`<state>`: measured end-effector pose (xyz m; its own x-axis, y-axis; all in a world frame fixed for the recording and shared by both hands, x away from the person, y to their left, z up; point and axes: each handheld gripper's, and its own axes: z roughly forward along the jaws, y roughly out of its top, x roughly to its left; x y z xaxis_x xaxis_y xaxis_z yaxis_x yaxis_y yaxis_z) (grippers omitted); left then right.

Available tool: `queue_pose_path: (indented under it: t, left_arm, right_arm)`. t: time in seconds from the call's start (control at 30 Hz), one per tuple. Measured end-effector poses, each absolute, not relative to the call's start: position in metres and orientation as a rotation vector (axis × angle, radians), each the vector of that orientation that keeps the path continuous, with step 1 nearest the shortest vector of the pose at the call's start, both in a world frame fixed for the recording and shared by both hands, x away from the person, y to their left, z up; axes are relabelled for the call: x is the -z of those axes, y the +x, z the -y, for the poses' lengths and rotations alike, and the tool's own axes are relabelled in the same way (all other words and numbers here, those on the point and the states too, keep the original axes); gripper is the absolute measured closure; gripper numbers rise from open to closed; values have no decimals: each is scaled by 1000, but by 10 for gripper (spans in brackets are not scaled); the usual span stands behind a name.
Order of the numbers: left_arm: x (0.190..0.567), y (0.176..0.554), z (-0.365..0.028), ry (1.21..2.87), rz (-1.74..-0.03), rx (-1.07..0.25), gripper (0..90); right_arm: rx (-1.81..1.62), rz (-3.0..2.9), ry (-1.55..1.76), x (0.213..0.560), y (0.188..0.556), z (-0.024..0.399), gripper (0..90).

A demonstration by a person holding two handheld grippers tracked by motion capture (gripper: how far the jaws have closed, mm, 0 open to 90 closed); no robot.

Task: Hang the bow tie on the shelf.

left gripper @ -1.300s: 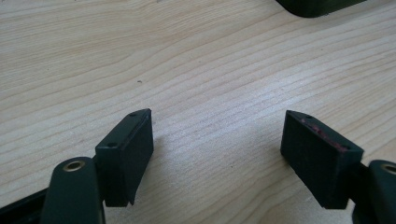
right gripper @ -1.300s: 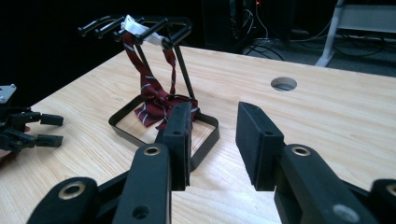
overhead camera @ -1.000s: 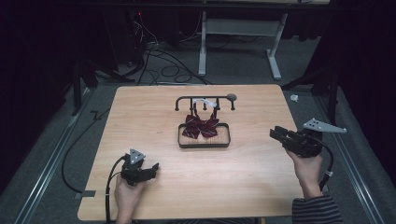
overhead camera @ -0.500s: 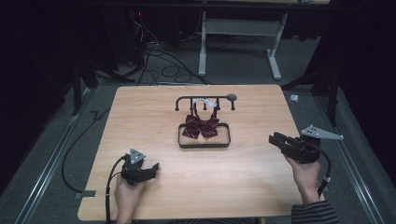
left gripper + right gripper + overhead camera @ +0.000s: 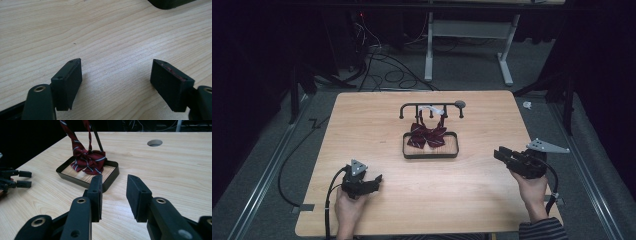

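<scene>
You hold both grippers, left gripper (image 5: 374, 179) and right gripper (image 5: 499, 153), fingers apart and empty, near the worktop's (image 5: 362, 125) front corners; the striped bow tie (image 5: 427, 135) in its tray (image 5: 430, 154) looks untouched.

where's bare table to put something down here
Bare wood runs along the near edge between the left gripper and the right gripper, in front of the tray. Both side strips flanking the tray are free too. The middle is crowded: the striped tie hangs from the rack into the tray.
</scene>
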<state>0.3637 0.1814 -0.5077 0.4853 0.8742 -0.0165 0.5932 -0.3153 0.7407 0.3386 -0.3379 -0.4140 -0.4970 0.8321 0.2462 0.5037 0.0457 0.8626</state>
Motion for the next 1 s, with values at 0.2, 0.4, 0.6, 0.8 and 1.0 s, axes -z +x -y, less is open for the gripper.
queue_pose_path:
  t: [0.2,0.4,0.6,0.8,1.0]
  left_arm:
    - [508,364,-181,2033,-1207,-514,259]
    - [508,364,-181,2033,-1208,-514,259]
    - [508,364,-181,2032,-1208,-515,259]
    - [508,364,-181,2033,-1207,-514,259]
    - [508,364,-181,2033,-1208,-514,259]
  right_arm:
    - [-1434,-2030,1367,422,339,333,677]
    - [-1424,-2043,1379,429,341,328,677]
    - [-1400,-2062,1383,437,344,324,677]
    - [-1376,-2073,1387,443,346,320,677]
    - [-1353,-2080,1398,450,348,319,677]
